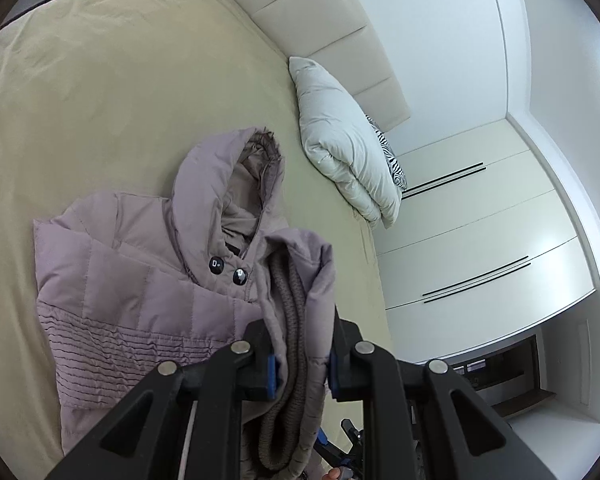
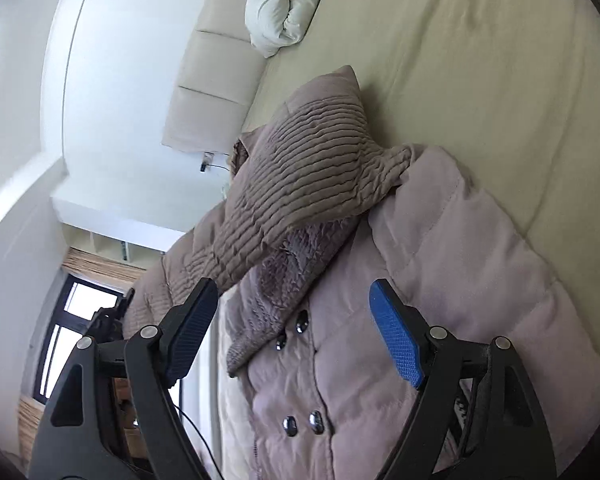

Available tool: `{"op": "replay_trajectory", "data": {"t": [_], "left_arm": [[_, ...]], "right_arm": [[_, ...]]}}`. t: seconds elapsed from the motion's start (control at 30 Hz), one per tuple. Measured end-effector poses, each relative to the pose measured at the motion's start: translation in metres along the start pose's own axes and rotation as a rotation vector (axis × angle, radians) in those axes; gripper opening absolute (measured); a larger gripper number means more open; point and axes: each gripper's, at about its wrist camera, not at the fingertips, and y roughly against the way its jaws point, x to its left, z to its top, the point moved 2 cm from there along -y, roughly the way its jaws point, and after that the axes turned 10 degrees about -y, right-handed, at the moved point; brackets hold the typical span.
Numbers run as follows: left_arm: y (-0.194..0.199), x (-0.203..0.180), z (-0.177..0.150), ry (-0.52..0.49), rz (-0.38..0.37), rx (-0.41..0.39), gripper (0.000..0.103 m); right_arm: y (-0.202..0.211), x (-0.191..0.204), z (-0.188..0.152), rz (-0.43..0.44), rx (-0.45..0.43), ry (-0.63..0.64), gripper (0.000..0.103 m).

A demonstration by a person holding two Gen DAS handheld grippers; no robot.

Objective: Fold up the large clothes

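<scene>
Nearest the lens in the left wrist view, we see the left gripper [image 1: 302,360] clamped on a sleeve [image 1: 300,280] of the mauve quilted coat [image 1: 140,280], its ribbed knit cuff [image 1: 288,360] hanging down between the blue pads. In the right wrist view, the right gripper [image 2: 296,328] stands with its jaws wide apart and nothing between them; its two blue pads [image 2: 396,340] hover just above the coat's buttoned front.

The coat [image 2: 440,280] lies on a bed [image 1: 120,80] covered by a pale yellow-green sheet, close to the bed's near edge. Its hood [image 1: 228,176] lies flat, pointing toward the middle of the sheet. A pleated, stitched panel [image 2: 312,168] of the coat is folded up over the front.

We count four dark buttons [image 2: 300,424] in the right wrist view, in two pairs, and two more at the collar [image 1: 228,270] in the left wrist view.

At the bed's head stands a padded cream headboard [image 1: 340,48]. One folded white duvet [image 1: 340,140] rests against it, with a zebra-striped cushion [image 1: 392,160] tucked behind. Beyond, we see white wardrobe doors [image 1: 480,232] with dark slot handles. A dark-framed window [image 2: 72,320] appears at the left of the right wrist view.
</scene>
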Motion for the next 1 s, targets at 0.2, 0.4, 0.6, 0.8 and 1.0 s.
{"op": "replay_trajectory", "data": {"t": [0.2, 0.4, 0.6, 0.8, 1.0], "left_arm": [[0.015, 0.012, 0.003, 0.013, 0.039, -0.025, 0.020], [0.012, 0.048, -0.008, 0.043, 0.099, -0.009, 0.020], [-0.002, 0.098, -0.027, 0.113, 0.151, 0.012, 0.020], [-0.015, 0.138, -0.043, 0.150, 0.227, 0.041, 0.020], [-0.023, 0.174, -0.053, 0.179, 0.246, 0.049, 0.022]], "right_arm": [[-0.048, 0.008, 0.010, 0.075, 0.107, -0.064, 0.078], [-0.048, 0.024, 0.051, 0.068, 0.029, -0.055, 0.078], [-0.038, 0.057, 0.090, 0.015, -0.024, 0.071, 0.078], [-0.098, 0.080, 0.118, -0.082, 0.060, 0.149, 0.077], [-0.159, 0.037, 0.132, -0.275, 0.094, 0.167, 0.050]]}}
